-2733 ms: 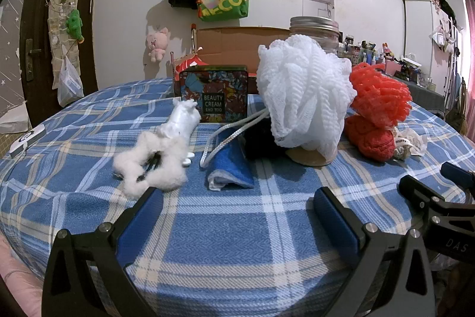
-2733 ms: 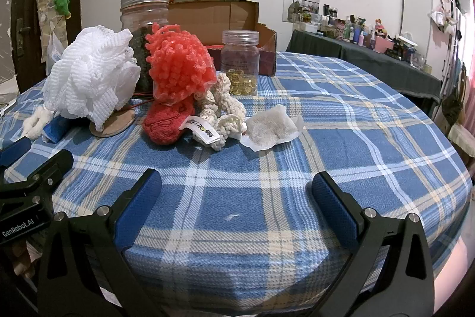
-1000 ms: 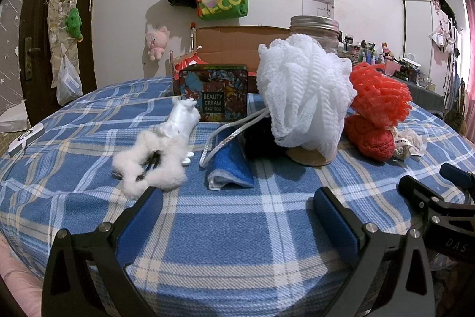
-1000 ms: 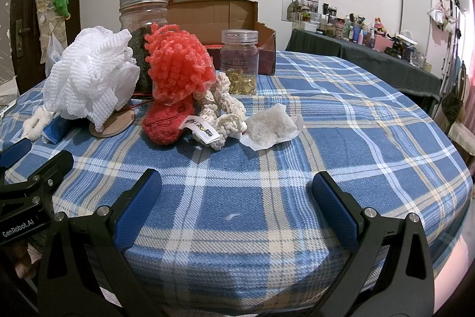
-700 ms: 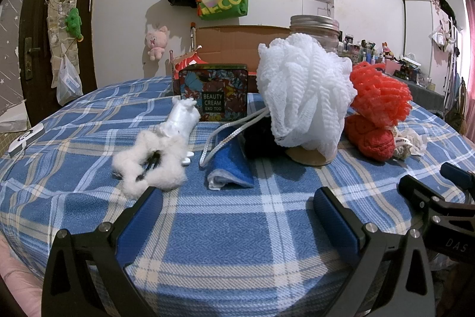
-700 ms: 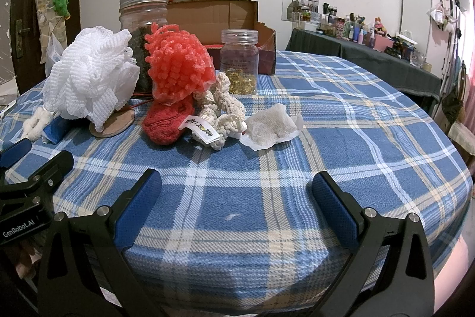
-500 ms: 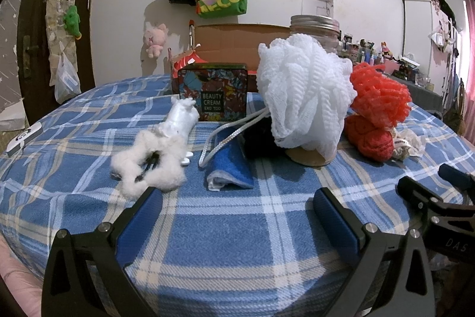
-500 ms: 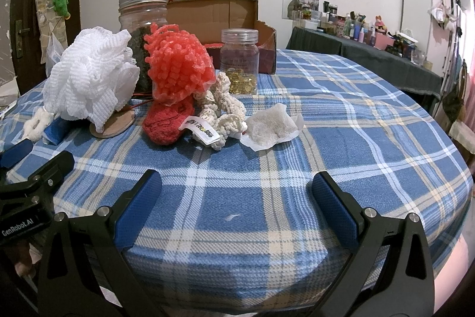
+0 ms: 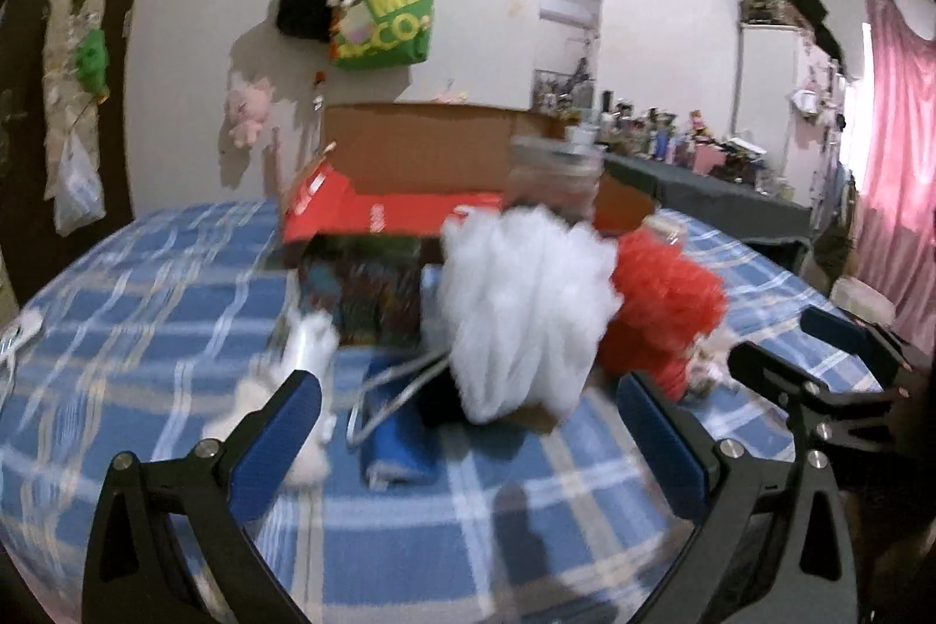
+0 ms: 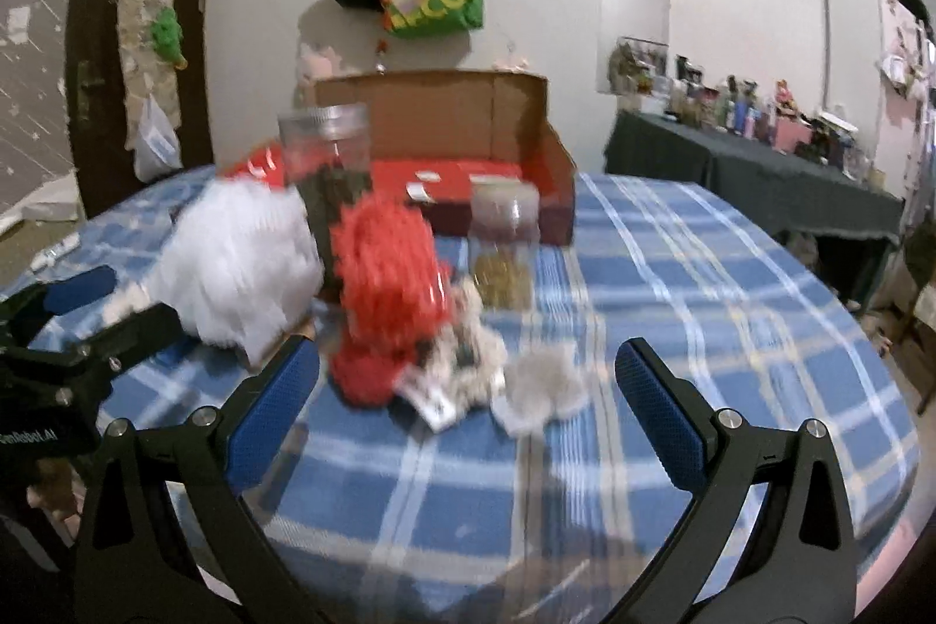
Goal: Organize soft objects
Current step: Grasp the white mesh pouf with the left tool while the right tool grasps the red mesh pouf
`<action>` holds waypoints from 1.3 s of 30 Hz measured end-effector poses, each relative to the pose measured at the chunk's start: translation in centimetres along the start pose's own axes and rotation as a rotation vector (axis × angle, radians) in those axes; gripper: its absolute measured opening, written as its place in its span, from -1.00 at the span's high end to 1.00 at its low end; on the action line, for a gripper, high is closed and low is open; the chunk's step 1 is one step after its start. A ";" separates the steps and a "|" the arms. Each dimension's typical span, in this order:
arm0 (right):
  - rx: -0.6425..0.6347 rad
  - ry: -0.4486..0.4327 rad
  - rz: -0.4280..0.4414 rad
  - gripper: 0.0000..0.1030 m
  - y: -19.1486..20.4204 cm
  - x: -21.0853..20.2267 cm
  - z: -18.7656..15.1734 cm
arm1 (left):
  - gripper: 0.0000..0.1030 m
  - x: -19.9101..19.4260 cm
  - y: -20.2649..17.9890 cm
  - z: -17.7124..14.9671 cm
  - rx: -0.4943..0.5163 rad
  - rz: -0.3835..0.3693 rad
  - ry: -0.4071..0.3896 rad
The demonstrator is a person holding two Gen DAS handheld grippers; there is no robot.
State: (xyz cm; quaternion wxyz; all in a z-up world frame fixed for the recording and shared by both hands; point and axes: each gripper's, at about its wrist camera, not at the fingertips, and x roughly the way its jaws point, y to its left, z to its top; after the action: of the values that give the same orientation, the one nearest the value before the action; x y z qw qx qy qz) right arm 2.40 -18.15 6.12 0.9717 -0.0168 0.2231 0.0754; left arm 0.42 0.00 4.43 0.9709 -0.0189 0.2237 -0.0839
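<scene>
Though both views are blurred, nothing looks sorted: white mesh puff (image 9: 526,308), red puff (image 10: 389,273) and cream knit bundle (image 10: 468,355) sit clustered mid-tabletop (image 10: 702,273). Left tongs (image 9: 468,425) and right tongs (image 10: 468,390) gape, empty. Whole task remains.

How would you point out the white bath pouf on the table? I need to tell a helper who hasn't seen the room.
Start at the open cardboard box at the back of the blue plaid table. In front of it stands a tall jar with a metal lid, and the white bath pouf sits beside that jar. It is the only big white frilly ball; its neighbour, the red pouf, is the same shape but red.
</scene>
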 end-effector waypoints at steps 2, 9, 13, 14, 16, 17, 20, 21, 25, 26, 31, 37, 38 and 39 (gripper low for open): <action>-0.005 -0.007 0.043 -1.00 -0.3 0.1 1.2 | -1.00 0.0 -0.3 1.1 0.019 -0.025 -0.009; -0.034 0.045 0.175 -1.00 -1.0 2.8 3.9 | -1.00 1.5 -0.7 4.0 0.071 -0.079 0.006; -0.053 0.083 0.232 -1.00 -1.0 4.4 4.1 | -1.00 2.9 -0.8 4.7 0.079 -0.103 0.046; -0.054 0.099 0.255 -1.00 -1.1 4.9 4.2 | -1.00 3.3 -0.8 4.8 0.084 -0.105 0.058; -0.051 0.120 0.294 -1.00 -1.0 5.5 4.0 | -0.99 4.0 -0.6 4.9 0.090 -0.117 0.082; -0.050 0.133 0.307 -0.99 -0.9 5.8 4.0 | -0.91 4.2 -0.6 4.9 0.091 -0.125 0.090; -0.059 0.149 0.330 -0.71 -0.6 6.3 3.8 | -0.56 5.0 -0.7 4.8 0.094 -0.140 0.118; -0.060 0.157 0.340 -0.64 -0.4 6.4 3.6 | -0.44 5.3 -0.7 4.9 0.097 -0.146 0.126; -0.048 0.188 0.383 0.12 -0.3 6.7 3.2 | -0.18 5.9 -0.8 4.4 0.088 -0.209 0.170; -0.047 0.182 0.388 0.14 -0.3 6.6 3.2 | -0.10 5.9 -0.8 4.4 0.092 -0.214 0.173; -0.043 0.153 0.385 0.18 -0.3 5.7 3.4 | 0.07 5.3 -1.1 4.3 0.123 -0.217 0.156; -0.031 0.126 0.372 0.19 -0.5 4.7 3.8 | 0.14 4.3 -1.1 4.4 0.122 -0.222 0.138; -0.031 0.122 0.369 0.19 -0.5 4.4 3.8 | 0.15 4.2 -1.1 4.4 0.122 -0.219 0.133; -0.031 0.118 0.367 0.19 -0.5 4.2 3.8 | 0.16 4.0 -1.0 4.5 0.121 -0.219 0.130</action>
State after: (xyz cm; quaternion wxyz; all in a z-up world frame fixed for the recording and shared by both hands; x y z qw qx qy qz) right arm 7.89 -17.78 7.73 0.9264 0.0048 0.2781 0.2537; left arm 5.77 -1.72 6.83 0.9388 0.0208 0.2772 -0.2037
